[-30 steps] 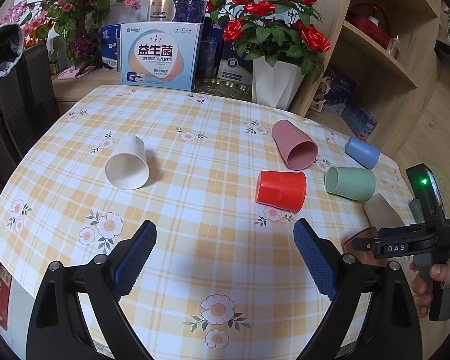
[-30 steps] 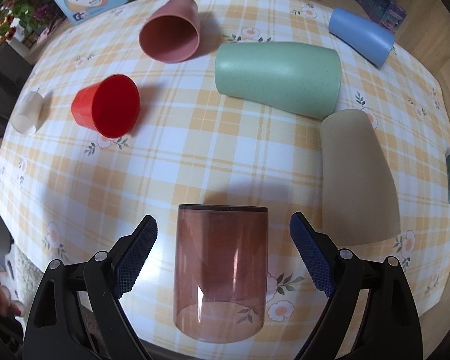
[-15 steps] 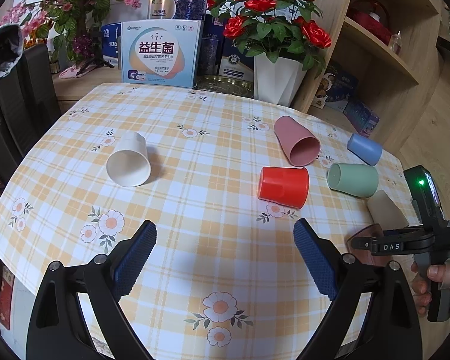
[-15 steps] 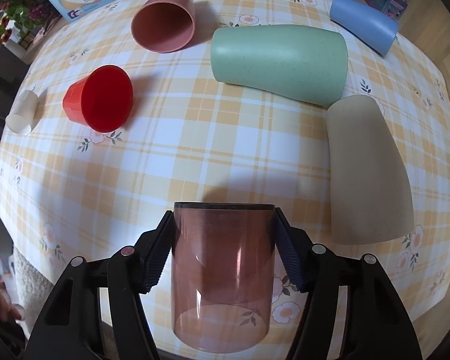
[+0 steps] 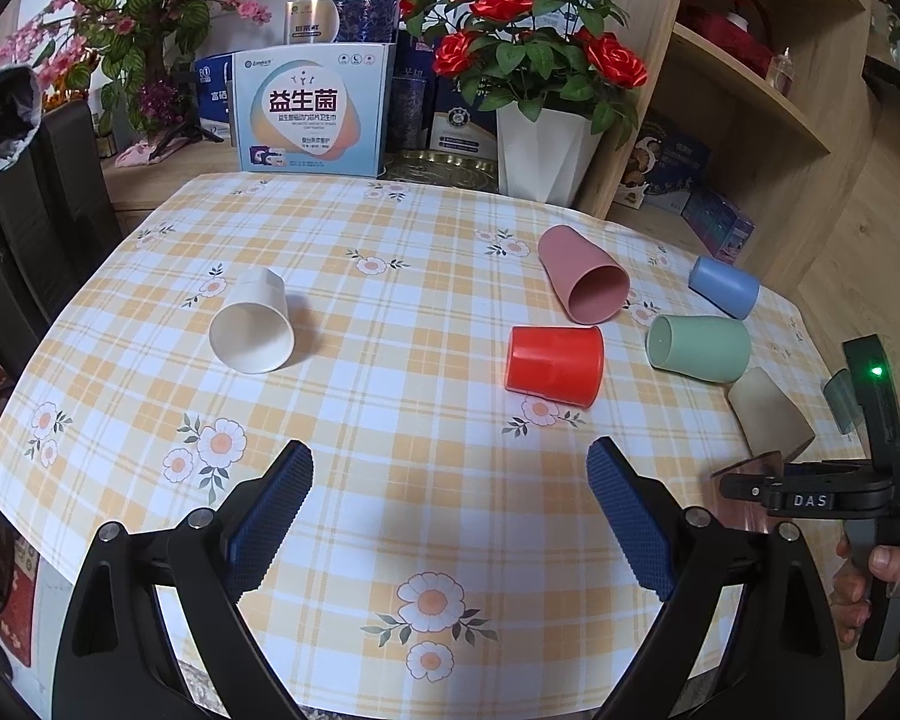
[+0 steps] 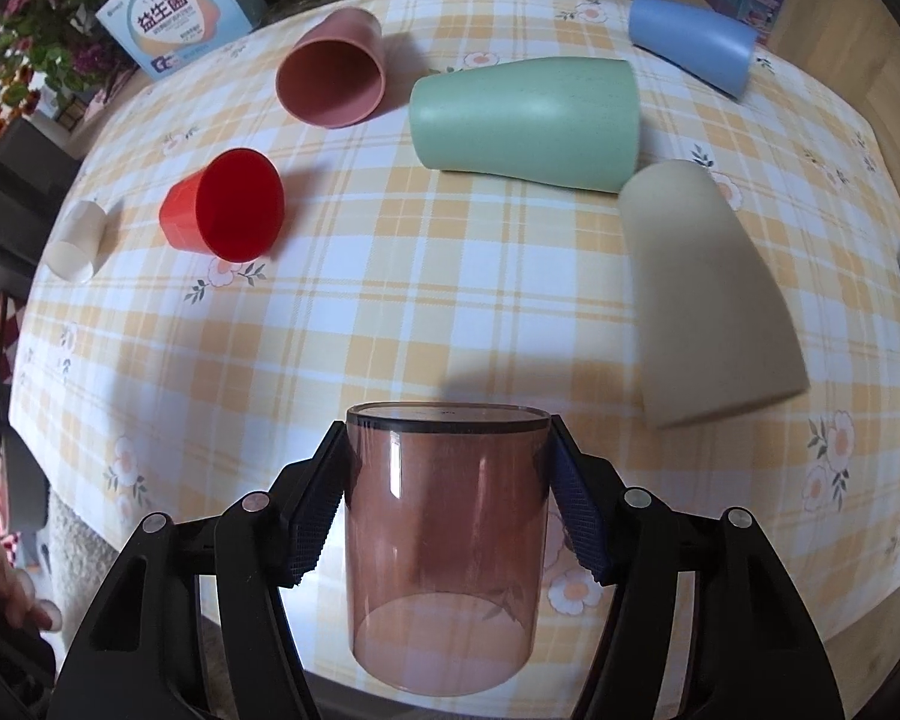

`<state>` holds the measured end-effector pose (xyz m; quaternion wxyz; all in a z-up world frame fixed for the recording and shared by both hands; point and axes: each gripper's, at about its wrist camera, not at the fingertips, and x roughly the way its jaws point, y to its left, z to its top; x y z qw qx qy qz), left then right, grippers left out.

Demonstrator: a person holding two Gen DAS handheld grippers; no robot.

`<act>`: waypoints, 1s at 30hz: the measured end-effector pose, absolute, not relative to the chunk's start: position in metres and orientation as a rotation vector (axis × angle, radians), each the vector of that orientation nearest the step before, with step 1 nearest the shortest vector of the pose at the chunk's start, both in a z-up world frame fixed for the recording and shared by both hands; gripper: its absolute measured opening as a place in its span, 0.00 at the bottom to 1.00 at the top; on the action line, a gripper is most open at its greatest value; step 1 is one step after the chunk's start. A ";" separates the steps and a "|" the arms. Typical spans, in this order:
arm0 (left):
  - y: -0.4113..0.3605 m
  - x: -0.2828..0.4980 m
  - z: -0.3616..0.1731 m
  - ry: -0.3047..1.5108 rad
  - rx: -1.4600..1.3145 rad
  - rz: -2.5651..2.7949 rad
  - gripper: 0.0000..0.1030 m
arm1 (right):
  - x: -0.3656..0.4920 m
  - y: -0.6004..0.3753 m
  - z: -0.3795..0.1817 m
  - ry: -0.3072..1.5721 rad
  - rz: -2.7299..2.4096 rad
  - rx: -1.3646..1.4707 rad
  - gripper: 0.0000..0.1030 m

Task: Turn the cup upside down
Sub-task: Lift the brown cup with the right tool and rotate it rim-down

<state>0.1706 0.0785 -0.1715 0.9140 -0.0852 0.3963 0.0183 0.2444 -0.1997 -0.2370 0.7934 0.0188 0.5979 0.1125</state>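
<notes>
- The clear brown cup (image 6: 447, 546) lay on its side at the near edge of the table (image 6: 390, 324), its closed base pointing away from me and its open mouth toward me.
- My right gripper (image 6: 447, 510) was clamped on the cup, one blue pad (image 6: 318, 510) pressed against each side wall.
- Just to the right of it lay the beige cup (image 6: 708, 294) on its side; farther off lay the green cup (image 6: 528, 114), with the blue cup (image 6: 690, 39) beyond it at the far right.
- The pink cup (image 6: 330, 75) and the red cup (image 6: 225, 213) lay to the far left with their mouths facing me; the white cup (image 5: 252, 330) lay well apart on the left.
- My left gripper (image 5: 450, 516) hovered over the checked cloth with its jaws wide apart and nothing between them.
</notes>
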 end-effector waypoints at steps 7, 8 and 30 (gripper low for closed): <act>0.077 0.169 -0.171 0.824 -0.185 0.054 0.88 | 0.209 -0.200 -0.215 1.140 0.256 -0.037 0.60; 0.076 0.168 -0.171 0.825 -0.186 0.054 0.88 | 0.206 -0.203 -0.213 1.134 0.258 -0.033 0.60; 0.074 0.168 -0.173 0.839 -0.196 0.059 0.88 | 0.218 -0.197 -0.211 1.110 0.197 -0.054 0.60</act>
